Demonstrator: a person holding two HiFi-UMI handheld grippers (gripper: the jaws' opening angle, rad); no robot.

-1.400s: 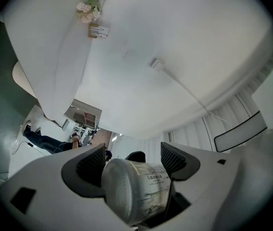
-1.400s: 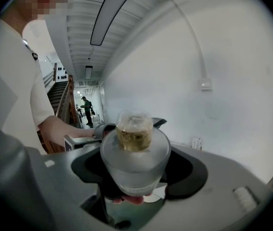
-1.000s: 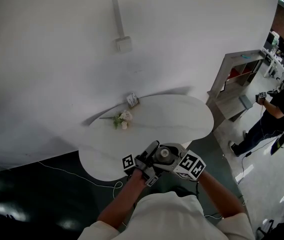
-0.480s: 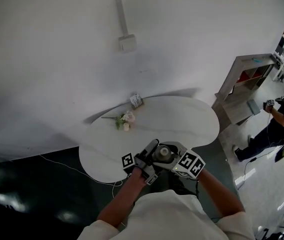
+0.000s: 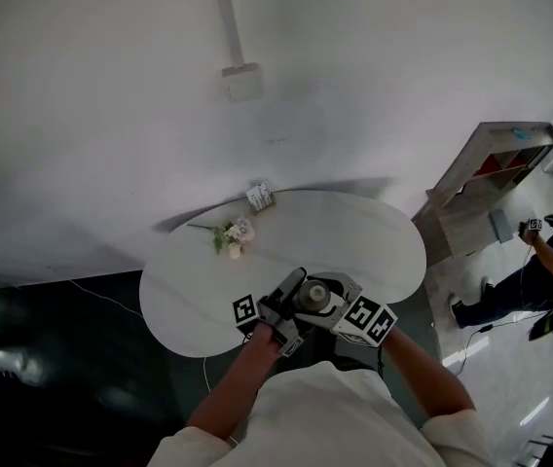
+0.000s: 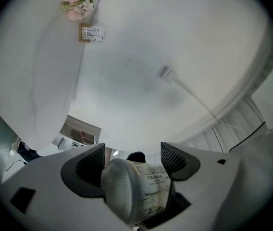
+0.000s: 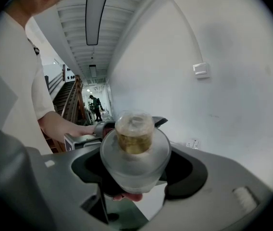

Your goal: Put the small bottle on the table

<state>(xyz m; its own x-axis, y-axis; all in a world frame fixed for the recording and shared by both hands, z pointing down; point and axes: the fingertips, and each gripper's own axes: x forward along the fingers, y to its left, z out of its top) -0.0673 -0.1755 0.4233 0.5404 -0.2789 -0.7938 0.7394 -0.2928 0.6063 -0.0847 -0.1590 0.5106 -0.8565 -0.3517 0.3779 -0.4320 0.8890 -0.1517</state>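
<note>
The small bottle is held up in the air at the near edge of the round white surface, not resting on it. Both tongs are closed on it. The left tongs grip its labelled white body, which lies sideways deep between the dark pads. The right tongs clasp it from the other side, with its clear cap and yellowish neck towards that camera and a fingertip showing under it. From the head view the two tongs, left and right, meet just in front of the person's chest. Well apart, at the far side of the surface, lie a small sprig of pink flowers and a little card stand near the wall.
</note>
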